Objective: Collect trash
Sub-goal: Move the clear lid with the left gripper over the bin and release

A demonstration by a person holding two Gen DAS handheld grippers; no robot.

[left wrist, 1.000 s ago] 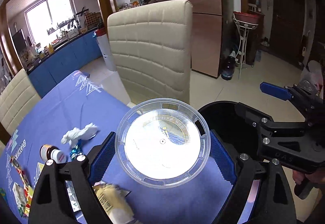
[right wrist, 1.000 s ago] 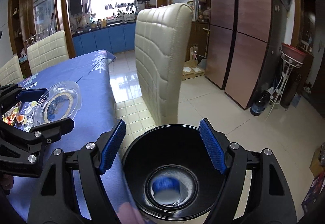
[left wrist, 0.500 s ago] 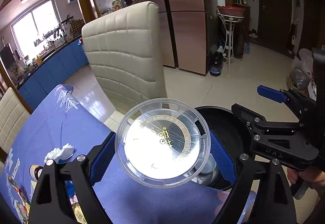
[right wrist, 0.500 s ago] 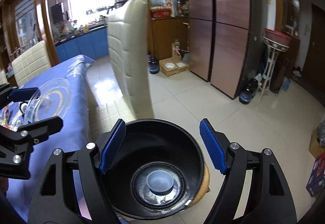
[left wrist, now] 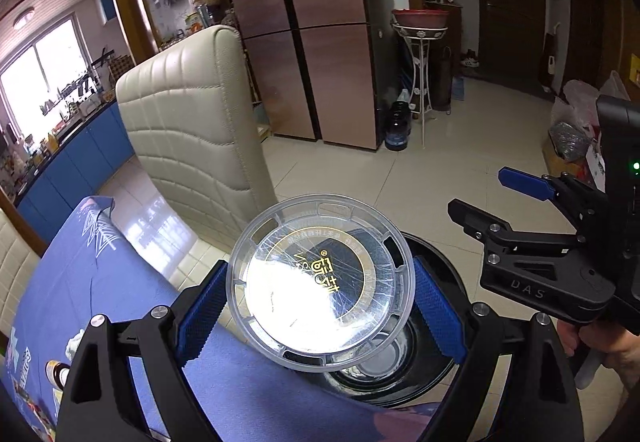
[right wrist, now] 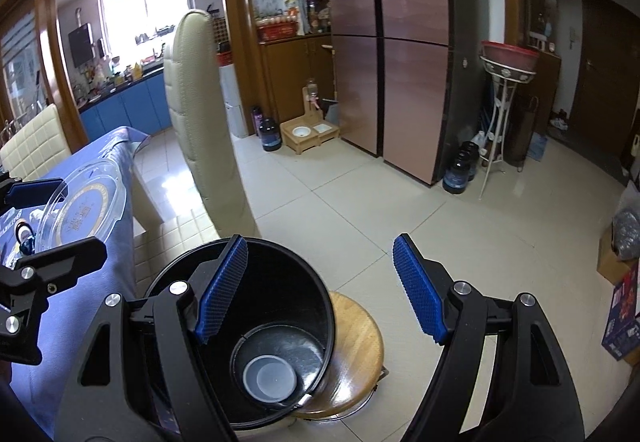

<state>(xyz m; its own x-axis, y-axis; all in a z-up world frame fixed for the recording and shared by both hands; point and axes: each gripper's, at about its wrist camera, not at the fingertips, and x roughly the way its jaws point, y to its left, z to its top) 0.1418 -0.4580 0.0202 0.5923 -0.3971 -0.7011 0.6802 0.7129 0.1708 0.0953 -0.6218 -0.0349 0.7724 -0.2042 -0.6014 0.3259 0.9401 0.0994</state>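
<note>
My left gripper (left wrist: 316, 306) is shut on a clear round plastic lid (left wrist: 320, 282) with gold lettering, its blue pads pressing the rim on both sides. The lid hangs over the near rim of a black bin (left wrist: 436, 358). In the right wrist view the bin (right wrist: 256, 282) stands on a round wooden stool (right wrist: 356, 326), and a clear plastic tub (right wrist: 270, 378) lies at its bottom. My right gripper (right wrist: 320, 282) is open and holds nothing; its left finger reaches over the bin's mouth. The held lid (right wrist: 88, 197) shows at the far left.
The table under a blue cloth (left wrist: 100, 282) lies left of the bin, with a small bottle (left wrist: 56, 370) and a crumpled tissue (left wrist: 76, 338) on it. A cream chair (left wrist: 192, 129) stands behind. Bags and boxes (right wrist: 624, 282) sit on the tiled floor at right.
Both grippers have swung right. The lid, still gripped, went from above the table to over the bin's rim. The bin has slid from between the right gripper's fingers to its left.
</note>
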